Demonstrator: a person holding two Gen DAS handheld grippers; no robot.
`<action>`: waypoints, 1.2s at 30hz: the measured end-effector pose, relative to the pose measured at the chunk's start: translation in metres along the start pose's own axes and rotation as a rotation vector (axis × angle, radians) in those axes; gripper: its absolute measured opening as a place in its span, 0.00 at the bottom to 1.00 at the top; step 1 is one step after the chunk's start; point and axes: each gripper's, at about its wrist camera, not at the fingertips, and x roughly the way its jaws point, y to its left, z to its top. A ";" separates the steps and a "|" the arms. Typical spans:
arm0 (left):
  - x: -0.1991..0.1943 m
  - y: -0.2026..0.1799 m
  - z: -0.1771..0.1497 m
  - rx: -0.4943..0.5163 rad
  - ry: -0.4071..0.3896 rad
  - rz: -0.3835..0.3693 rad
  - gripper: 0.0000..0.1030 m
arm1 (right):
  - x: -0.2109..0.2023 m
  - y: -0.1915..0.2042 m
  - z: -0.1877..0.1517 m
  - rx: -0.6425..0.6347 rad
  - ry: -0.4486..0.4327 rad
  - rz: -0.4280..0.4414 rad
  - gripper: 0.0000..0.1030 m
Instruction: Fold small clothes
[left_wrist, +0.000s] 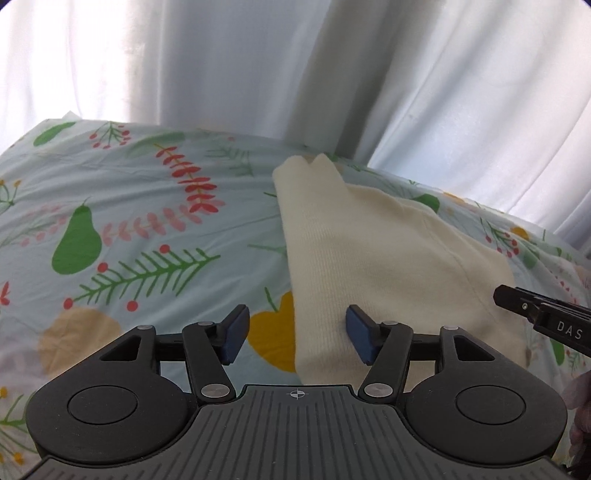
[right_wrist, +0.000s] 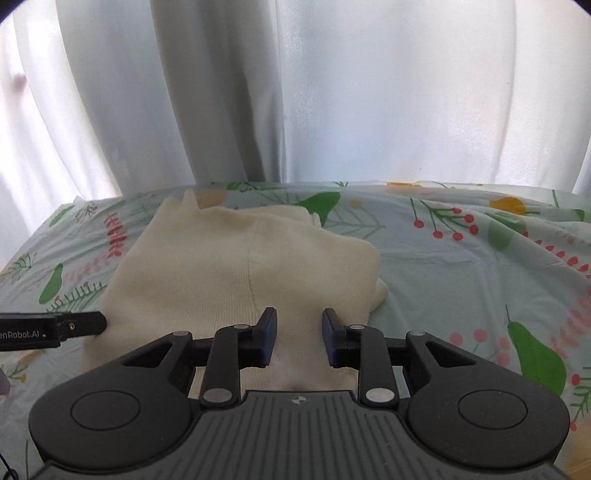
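Left wrist view: left gripper (left_wrist: 295, 332) and right gripper (right_wrist: 299, 338) spread, empty, over cream garment (left_wrist: 369, 258) on bedsheet (left_wrist: 147, 221).

So the folded garment (right_wrist: 236, 280) sits on the bedsheet (right_wrist: 461, 273), with the curtain (right_wrist: 332, 92) hanging behind the bed. Left gripper (left_wrist: 295, 334) is over the garment's left edge, right gripper (right_wrist: 299, 338) over its near right part, both jaws apart.
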 end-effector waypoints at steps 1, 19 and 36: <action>0.002 -0.001 0.005 -0.005 -0.006 0.004 0.60 | 0.003 0.002 0.005 -0.008 -0.006 0.012 0.26; 0.041 -0.014 0.019 -0.016 0.002 0.053 0.77 | 0.068 0.014 0.017 -0.060 -0.009 -0.113 0.39; -0.001 -0.031 -0.026 0.086 0.049 0.094 0.80 | -0.018 0.005 -0.055 -0.142 0.113 -0.075 0.56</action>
